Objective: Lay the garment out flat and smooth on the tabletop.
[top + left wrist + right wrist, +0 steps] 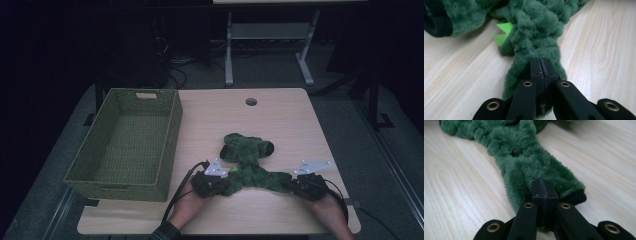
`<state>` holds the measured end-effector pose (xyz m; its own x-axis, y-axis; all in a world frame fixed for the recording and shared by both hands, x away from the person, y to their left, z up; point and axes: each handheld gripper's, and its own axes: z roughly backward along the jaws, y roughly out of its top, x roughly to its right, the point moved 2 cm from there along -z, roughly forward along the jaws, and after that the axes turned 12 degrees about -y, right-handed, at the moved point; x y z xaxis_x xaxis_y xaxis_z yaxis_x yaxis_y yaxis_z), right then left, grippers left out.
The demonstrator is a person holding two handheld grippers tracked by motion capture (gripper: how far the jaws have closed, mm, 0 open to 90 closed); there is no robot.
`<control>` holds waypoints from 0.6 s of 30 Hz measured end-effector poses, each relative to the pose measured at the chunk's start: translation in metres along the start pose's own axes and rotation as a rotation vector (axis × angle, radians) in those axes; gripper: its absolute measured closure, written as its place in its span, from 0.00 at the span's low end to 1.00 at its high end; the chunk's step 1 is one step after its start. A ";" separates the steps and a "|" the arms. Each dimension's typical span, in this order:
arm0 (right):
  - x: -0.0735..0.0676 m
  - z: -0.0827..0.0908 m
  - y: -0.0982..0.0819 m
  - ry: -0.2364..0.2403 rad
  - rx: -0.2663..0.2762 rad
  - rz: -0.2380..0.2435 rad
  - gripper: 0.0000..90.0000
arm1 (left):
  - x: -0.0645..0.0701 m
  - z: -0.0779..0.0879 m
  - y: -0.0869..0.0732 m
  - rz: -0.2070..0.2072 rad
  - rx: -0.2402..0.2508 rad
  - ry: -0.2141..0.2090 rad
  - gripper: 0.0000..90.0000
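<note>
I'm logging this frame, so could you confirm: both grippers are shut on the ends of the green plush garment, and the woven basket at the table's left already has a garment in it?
Not quite. The left gripper and right gripper are each shut on an end of the green plush garment, but the high view shows the woven basket at the table's left holding nothing.

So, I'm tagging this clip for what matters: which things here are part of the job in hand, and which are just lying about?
In the job:
- green plush garment, lying on the table
- left gripper, jaws shut on one end
- right gripper, jaws shut on the other end

Lying about, as far as I can tell:
- woven basket, untouched at the left
</note>
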<state>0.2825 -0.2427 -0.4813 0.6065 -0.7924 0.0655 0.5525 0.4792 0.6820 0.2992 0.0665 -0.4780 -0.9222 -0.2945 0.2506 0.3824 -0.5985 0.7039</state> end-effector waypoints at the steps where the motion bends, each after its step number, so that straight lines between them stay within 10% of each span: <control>1: -0.001 0.000 -0.001 -0.001 -0.006 0.002 1.00 | -0.001 0.001 -0.001 -0.012 -0.019 -0.001 0.99; 18: -0.041 0.025 -0.021 0.055 -0.028 0.051 1.00 | 0.022 0.024 -0.029 0.025 -0.037 -0.077 0.98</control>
<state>0.2320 -0.2298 -0.4802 0.6641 -0.7453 0.0591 0.5355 0.5293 0.6581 0.2660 0.0954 -0.4772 -0.9135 -0.2526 0.3188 0.4058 -0.6195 0.6720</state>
